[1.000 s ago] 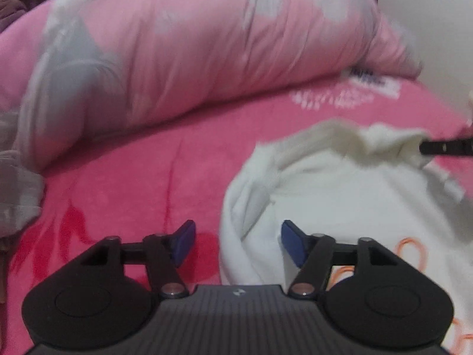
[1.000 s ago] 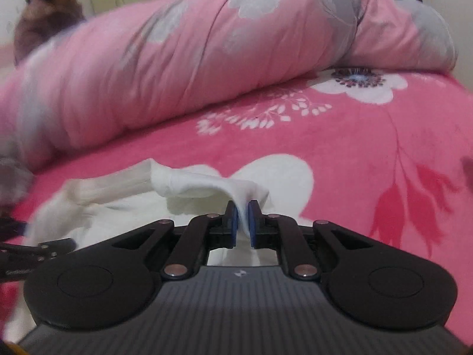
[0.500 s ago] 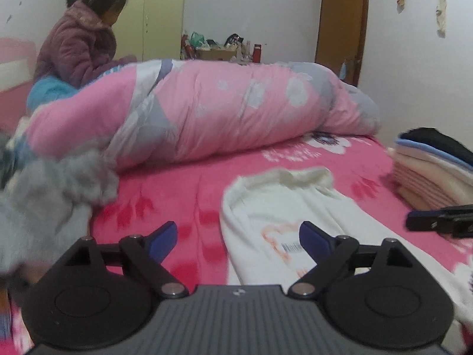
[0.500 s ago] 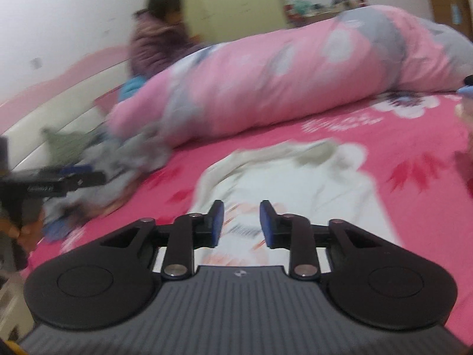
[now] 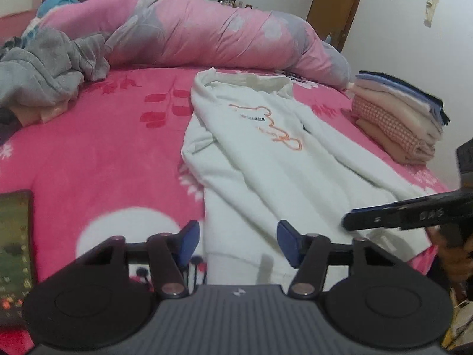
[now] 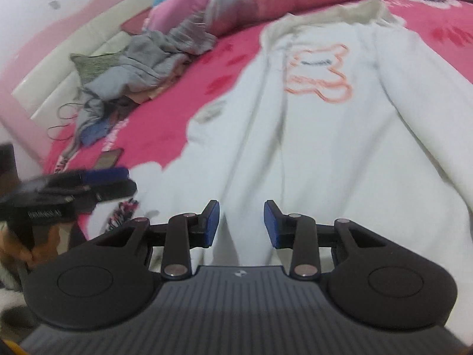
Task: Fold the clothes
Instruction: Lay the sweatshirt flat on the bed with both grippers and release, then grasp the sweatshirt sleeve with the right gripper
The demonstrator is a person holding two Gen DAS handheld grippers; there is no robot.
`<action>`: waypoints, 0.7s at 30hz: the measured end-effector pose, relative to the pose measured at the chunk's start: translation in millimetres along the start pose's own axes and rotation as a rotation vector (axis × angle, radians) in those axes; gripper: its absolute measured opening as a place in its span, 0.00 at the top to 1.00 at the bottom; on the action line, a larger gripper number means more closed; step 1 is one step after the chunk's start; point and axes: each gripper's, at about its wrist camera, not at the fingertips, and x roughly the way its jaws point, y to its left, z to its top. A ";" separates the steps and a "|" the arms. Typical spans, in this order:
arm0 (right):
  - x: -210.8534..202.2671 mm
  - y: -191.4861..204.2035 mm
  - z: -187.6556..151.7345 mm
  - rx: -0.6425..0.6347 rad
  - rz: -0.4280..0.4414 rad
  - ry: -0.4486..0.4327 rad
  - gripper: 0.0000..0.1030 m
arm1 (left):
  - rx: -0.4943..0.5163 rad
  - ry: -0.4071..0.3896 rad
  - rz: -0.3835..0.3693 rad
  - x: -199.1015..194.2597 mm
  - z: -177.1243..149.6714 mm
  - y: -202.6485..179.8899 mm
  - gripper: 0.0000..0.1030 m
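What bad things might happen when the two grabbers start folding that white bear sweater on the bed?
1. The white sweater already has its sleeves lying over its front, so a pinch at the hem might catch only one layer and fold crooked.
2. The stack of folded clothes sits close beside it; a wide swing of the right gripper could topple it.
3. A phone lies near the left gripper and might get bumped.
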 end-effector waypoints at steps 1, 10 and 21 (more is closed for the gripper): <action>-2.2 -0.4 -4.4 0.014 -0.012 0.003 0.69 | 0.008 -0.009 0.011 1.4 -5.9 -1.5 0.45; -24.2 23.4 -47.9 0.018 -0.120 0.079 0.53 | 0.054 -0.033 0.002 9.4 -27.2 0.3 0.54; 4.7 50.5 -63.6 0.093 -0.231 0.216 0.43 | 0.040 -0.028 -0.070 8.1 -31.9 14.7 0.54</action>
